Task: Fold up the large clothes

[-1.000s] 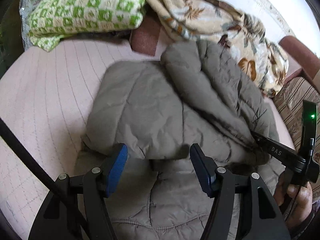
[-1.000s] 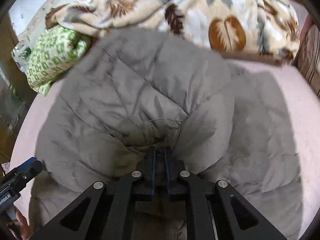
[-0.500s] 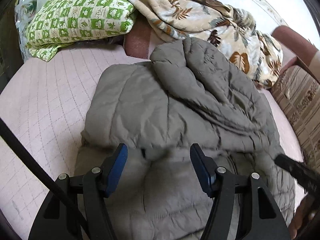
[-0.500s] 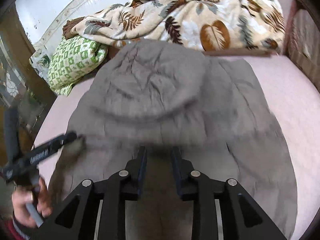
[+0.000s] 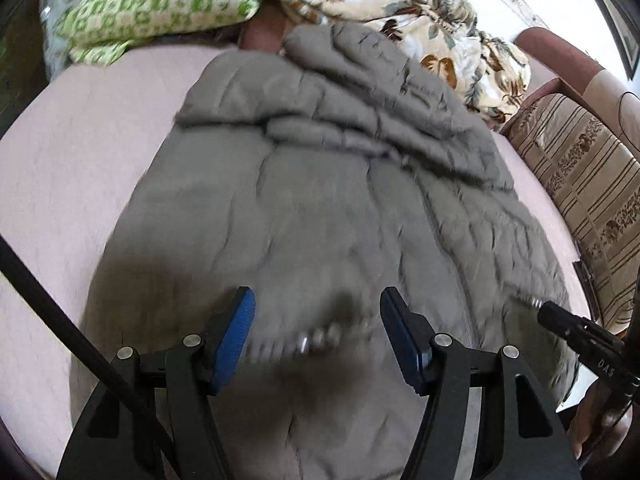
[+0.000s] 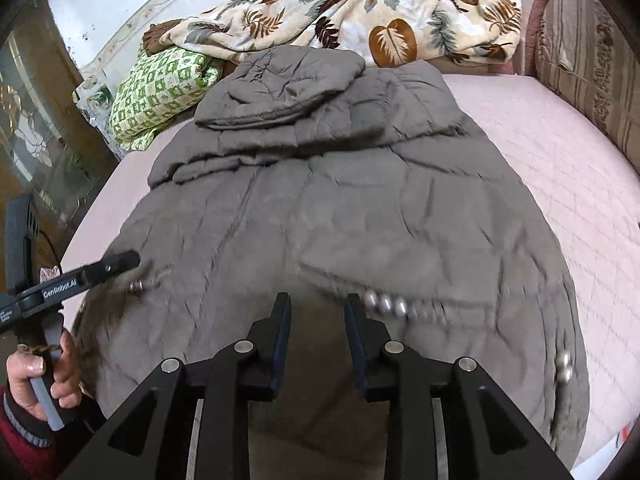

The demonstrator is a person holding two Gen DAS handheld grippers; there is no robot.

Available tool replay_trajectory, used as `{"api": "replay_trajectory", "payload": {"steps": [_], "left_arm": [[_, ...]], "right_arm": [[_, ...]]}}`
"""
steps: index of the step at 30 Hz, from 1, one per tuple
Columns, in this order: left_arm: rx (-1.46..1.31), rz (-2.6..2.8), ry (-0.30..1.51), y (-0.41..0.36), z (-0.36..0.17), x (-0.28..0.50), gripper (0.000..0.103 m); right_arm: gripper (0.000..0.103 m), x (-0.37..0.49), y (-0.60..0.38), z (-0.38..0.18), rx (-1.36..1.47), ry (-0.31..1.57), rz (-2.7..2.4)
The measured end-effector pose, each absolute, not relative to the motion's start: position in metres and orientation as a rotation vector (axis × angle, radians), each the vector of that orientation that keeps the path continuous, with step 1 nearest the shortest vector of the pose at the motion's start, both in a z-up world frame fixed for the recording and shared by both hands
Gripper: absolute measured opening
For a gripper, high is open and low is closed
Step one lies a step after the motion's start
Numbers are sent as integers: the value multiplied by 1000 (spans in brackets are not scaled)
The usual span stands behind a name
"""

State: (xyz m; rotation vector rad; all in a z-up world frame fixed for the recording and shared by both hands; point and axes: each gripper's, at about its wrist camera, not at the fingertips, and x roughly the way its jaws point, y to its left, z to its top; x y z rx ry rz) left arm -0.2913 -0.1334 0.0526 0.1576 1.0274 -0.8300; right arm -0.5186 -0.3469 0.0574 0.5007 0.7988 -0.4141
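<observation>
Coat [image 6: 340, 216], gray and puffy, lies on the pink bed [image 6: 560, 168], its near edge blurry. Left tongs [image 5: 316, 332] stand open, holding nothing. Right tongs [image 6: 318, 320] are opening, empty.

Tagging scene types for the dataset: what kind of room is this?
Probably a home bedroom: a grey quilted hooded jacket lies on a pink quilted bed cover, with a leaf-print beige blanket and a green-and-cream checked pillow heaped at the far end.

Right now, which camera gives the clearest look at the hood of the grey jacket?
The right wrist view. There the hood lies flat and sharp at the far end of the grey jacket, its whole outline visible. In the left wrist view the hood is motion-blurred and seen at a slant.
</observation>
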Motion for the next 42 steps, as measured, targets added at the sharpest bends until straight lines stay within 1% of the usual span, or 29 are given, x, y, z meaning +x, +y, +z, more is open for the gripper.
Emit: {"api": "replay_trajectory", "payload": {"steps": [5,8,16,23,28,32,38,42], "left_arm": [[191,-782,961,-111,43,-313,64],[196,-756,951,-105,40,-320,64],[257,-729,891,-101,39,-342,65],[292,-735,861,-98,38,-353,66],[259,-747,851,-87,34,-359,67],[258,-756,845,-81,35,-365,67],[252,-784,862,-66,40,-370,67],[195,-782,873,-40,54,-367,67]], "right_arm": [[30,-533,-340,41,458,816,-435],[30,-537,-339,36,474,809,-422],[31,-546,-342,28,545,786,-401],[32,-546,-339,27,523,788,-410],[35,-548,-338,27,533,786,-408],[42,-554,-335,28,542,779,-394],[43,-580,-325,30,534,748,-357],[44,-617,-328,48,587,664,-345]]}}
